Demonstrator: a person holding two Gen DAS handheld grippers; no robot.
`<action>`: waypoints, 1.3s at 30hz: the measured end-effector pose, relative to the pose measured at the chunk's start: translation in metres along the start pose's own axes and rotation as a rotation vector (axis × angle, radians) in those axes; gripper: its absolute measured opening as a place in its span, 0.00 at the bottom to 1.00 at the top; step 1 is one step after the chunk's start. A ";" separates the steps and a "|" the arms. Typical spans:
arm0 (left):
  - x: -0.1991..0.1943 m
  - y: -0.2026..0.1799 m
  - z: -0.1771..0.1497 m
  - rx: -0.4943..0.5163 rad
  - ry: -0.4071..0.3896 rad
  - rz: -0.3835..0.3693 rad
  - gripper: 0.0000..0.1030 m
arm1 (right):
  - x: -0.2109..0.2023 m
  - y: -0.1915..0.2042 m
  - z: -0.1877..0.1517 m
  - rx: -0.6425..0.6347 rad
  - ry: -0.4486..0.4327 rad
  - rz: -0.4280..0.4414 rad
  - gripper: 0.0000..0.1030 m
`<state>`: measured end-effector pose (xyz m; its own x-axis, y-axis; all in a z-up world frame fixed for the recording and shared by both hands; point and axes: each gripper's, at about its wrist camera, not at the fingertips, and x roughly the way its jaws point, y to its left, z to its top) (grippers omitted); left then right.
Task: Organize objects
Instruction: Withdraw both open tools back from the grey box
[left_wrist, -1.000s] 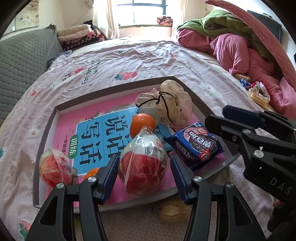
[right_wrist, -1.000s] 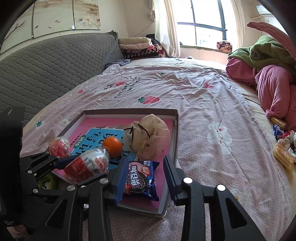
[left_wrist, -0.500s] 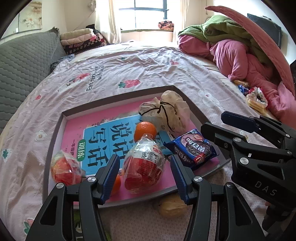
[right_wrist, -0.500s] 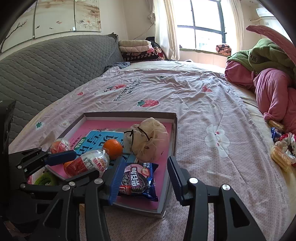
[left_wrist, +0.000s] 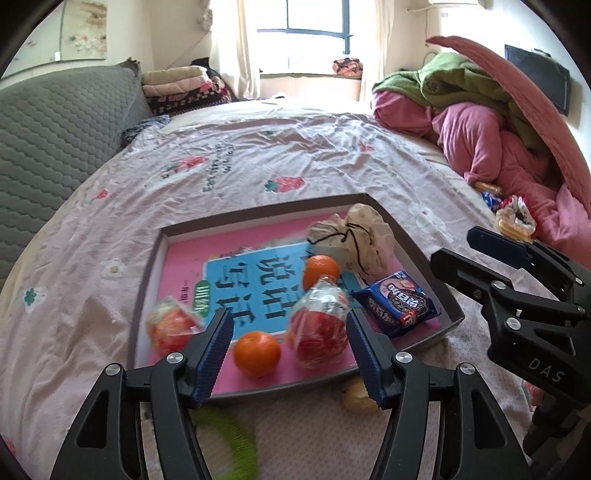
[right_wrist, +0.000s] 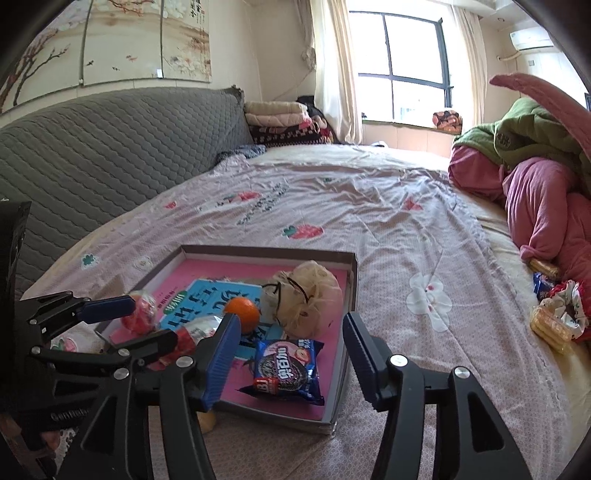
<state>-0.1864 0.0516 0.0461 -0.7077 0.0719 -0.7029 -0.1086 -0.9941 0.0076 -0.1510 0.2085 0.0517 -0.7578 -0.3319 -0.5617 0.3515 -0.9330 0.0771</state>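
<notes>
I have the left gripper (left_wrist: 290, 345) over the near edge of the shallow grey cardboard tray (left_wrist: 146, 273) on the pink floral bedsheet (left_wrist: 258, 155). Its jaws are opening and wide apart; the red fruit wrapped in clear plastic (left_wrist: 319, 326) sits in the tray between the blue pads, apparently free of both, though it comes very close to the right one. A small orange (left_wrist: 257, 352) lies just left of it, a second wrapped red fruit (left_wrist: 171, 328) further left, another orange (left_wrist: 320, 271) beyond.

My right gripper (right_wrist: 286, 350) is also opening, with nothing gripped; the blue cookie packet (right_wrist: 286, 367) lies flat in the tray's near right corner, between the pads but clear of them. A cream drawstring pouch (right_wrist: 308, 297) rests at the far right (black cord on top). A yellowish lump (left_wrist: 356, 397) lies on the sheet just outside the near rim.
</notes>
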 end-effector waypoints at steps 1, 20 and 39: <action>-0.006 0.004 -0.002 -0.006 -0.008 0.002 0.63 | -0.004 0.003 0.000 -0.008 -0.011 0.000 0.56; -0.054 0.075 -0.049 -0.121 -0.035 0.061 0.64 | -0.036 0.038 -0.016 -0.067 -0.105 0.004 0.57; -0.043 0.070 -0.084 -0.097 0.040 0.031 0.64 | -0.030 0.061 -0.049 -0.076 -0.034 -0.007 0.57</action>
<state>-0.1051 -0.0283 0.0167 -0.6813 0.0392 -0.7309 -0.0171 -0.9991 -0.0376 -0.0798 0.1685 0.0326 -0.7783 -0.3308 -0.5336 0.3854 -0.9227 0.0098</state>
